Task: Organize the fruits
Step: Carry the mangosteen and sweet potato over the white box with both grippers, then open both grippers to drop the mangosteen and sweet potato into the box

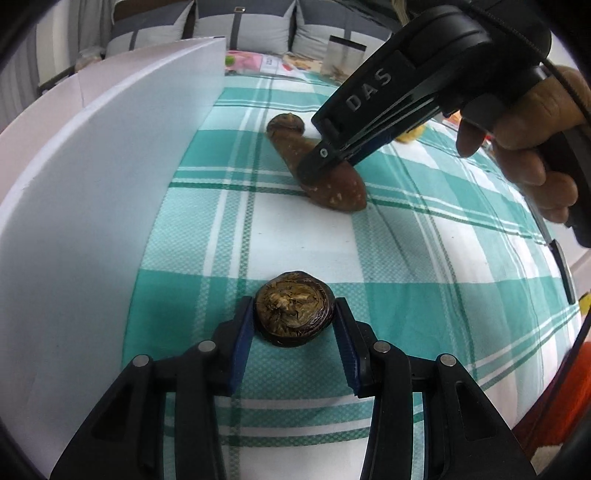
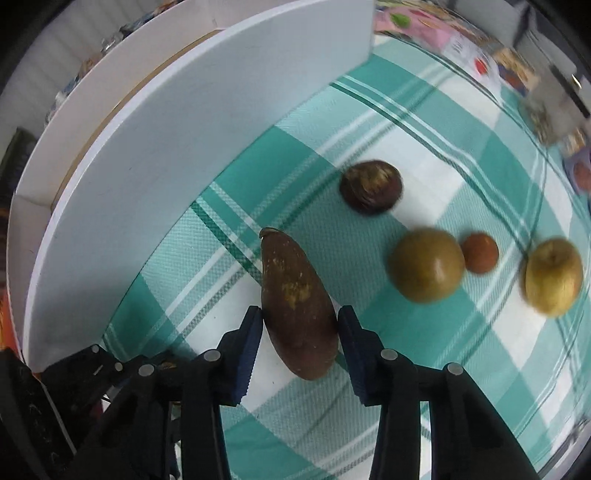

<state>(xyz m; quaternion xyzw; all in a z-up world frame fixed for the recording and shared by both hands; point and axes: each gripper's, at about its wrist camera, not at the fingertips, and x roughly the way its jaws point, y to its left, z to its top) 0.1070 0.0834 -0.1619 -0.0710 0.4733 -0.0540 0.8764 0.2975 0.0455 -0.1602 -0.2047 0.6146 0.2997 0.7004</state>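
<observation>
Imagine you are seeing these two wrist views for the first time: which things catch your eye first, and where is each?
Two grippers, each closed on a fruit over the green-checked cloth. The left gripper clamps a round dark fruit near the white board; the right gripper grips a long brown fruit. To that fruit's right lie loose fruits, among them a greenish apple and a yellow apple.

Black grippers [image 1: 294, 325], blue-padded jaws, silver pins, "DAS" lettering

Home: sofa cushions [image 1: 207, 26] behind checked tablecloth [image 1: 406, 258].
</observation>
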